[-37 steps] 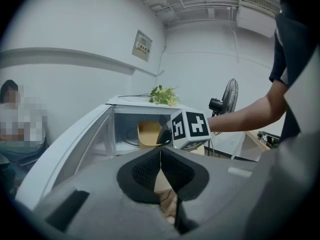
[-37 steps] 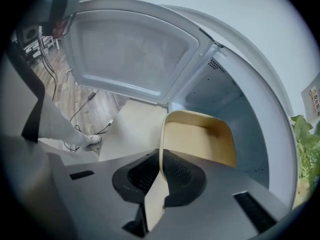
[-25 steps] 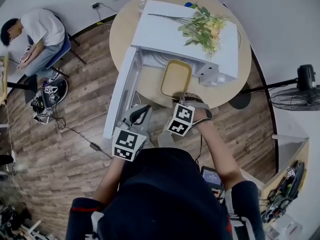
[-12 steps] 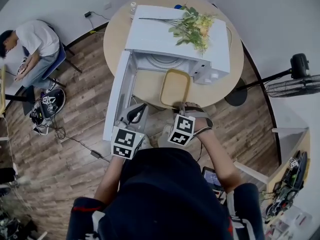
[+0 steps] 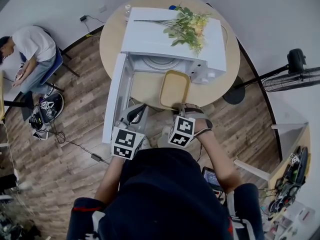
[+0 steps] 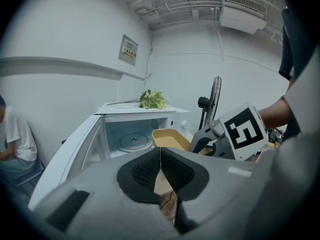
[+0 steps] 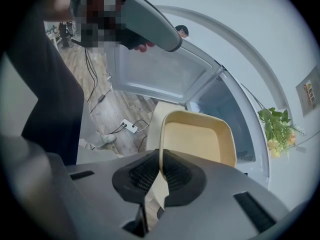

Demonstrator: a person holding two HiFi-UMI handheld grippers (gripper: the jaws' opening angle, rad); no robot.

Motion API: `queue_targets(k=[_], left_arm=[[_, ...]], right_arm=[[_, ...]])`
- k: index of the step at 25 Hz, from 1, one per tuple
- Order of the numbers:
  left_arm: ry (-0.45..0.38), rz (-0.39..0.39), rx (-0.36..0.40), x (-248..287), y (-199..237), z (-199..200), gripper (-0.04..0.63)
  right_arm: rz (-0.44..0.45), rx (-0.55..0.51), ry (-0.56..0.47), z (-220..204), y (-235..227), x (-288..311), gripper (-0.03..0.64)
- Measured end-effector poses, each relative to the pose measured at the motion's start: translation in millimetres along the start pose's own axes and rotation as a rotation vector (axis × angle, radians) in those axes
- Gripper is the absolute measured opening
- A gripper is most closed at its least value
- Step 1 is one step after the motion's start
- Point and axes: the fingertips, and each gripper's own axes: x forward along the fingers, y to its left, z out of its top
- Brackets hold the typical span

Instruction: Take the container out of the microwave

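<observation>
Pinching the near rim of the shallow yellow plastic container in the right gripper jaws, just outside the open white microwave on the round wooden bench. Holding the left gripper jaws pressed together, empty.

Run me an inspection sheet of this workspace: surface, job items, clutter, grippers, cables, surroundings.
Surface: round table, wooden top, holds the microwave.
Job's things: microwave, door open; container outside the cavity, in front of it.
Clutter: flowers on the microwave's top.
Grippers: right gripper shut on the container's near rim; left gripper shut, empty.
Cables: power strip and lead on the floor.
Surroundings: seated person, fan.
</observation>
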Motion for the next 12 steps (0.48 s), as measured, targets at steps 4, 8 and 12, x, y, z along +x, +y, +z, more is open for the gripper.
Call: queue_targets(k=[4,8,12], left_arm=[[-0.001,-0.001,0.001,0.6,0.3,0.7,0.018],[-0.001,-0.003,0.001,-0.3,0.3,0.8,0.018],[0.003,-0.005,-0.001,0.7,0.4,-0.7,0.018]], right_arm=[[0.002,0.002,-0.004,1.5,-0.4,-0.3,0.023],[0.002,0.004,-0.011,4.7,-0.9,-2.1,0.023],[0.004,0.002,-0.013,5.6,0.0,-1.7,0.023]])
